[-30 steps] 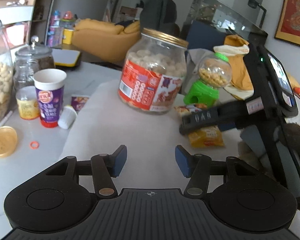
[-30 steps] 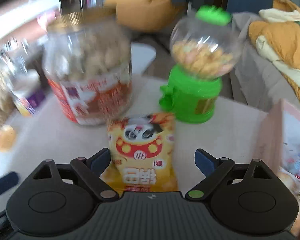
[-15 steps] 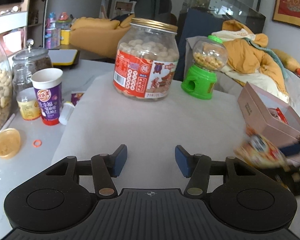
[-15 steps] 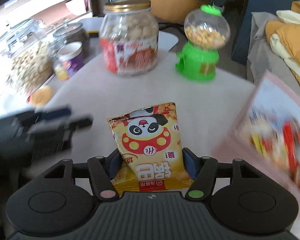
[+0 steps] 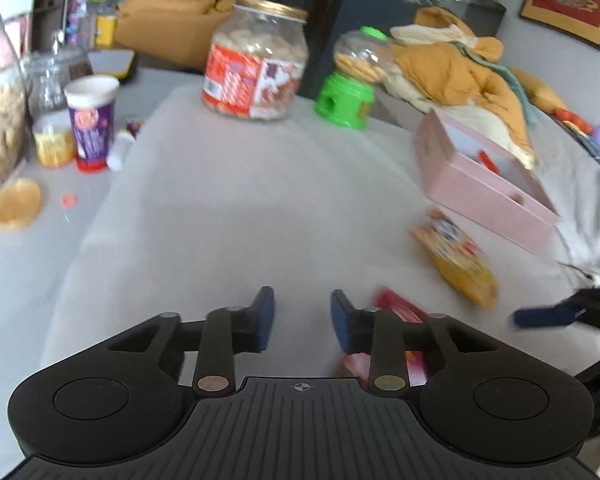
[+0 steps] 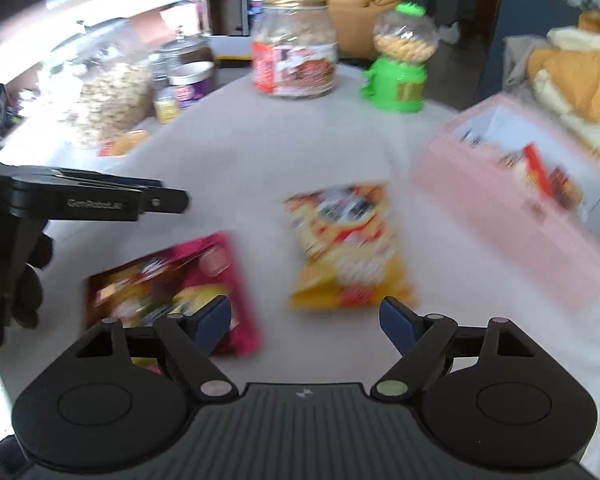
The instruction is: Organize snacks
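Two snack bags lie on the white cloth [image 5: 220,220]. Left view: the left tongs [image 5: 302,318] are squeezed in close and hold nothing; the red bag [image 5: 400,310] hides behind one finger. Right view: the right tongs [image 6: 306,318] are opening, empty; the yellow bag [image 6: 348,248] lies just ahead, near the pink box [image 6: 500,208].

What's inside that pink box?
The pink box holds some snack packets, one with red showing. Blur hides what they are, and the near wall covers the bottom.
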